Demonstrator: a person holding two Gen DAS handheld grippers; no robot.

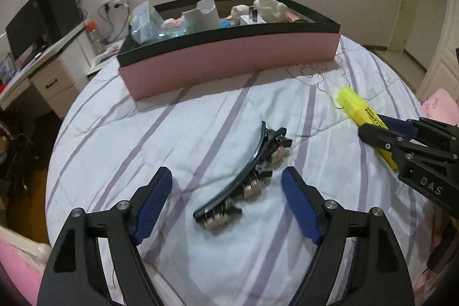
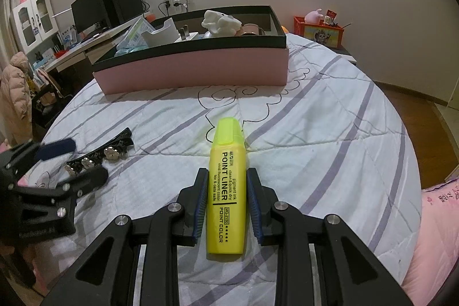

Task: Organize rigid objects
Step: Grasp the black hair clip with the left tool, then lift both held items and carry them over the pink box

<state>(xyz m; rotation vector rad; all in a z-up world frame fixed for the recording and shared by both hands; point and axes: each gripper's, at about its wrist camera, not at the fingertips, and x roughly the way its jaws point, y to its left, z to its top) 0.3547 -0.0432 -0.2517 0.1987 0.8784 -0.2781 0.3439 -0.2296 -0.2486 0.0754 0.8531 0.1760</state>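
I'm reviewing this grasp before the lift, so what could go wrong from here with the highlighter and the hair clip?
1. The right hand-held gripper holds the yellow highlighter only by its rear half, so the cap end may droop or twist out.
2. The left hand-held gripper, open, straddles the curved hair clip lying slanted; closing may push it aside or snag the striped bedspread.
3. The pink storage box is already crowded.

Pretty dim warm indoor light with a purplish cast, soft shadows under the long pink black-rimmed cardboard box (image 1: 229,59) ahead of the tongs, heavy fisheye bending and dark vignette corners, and slight motion blur on the left black blue-padded gripper (image 2: 71,162).
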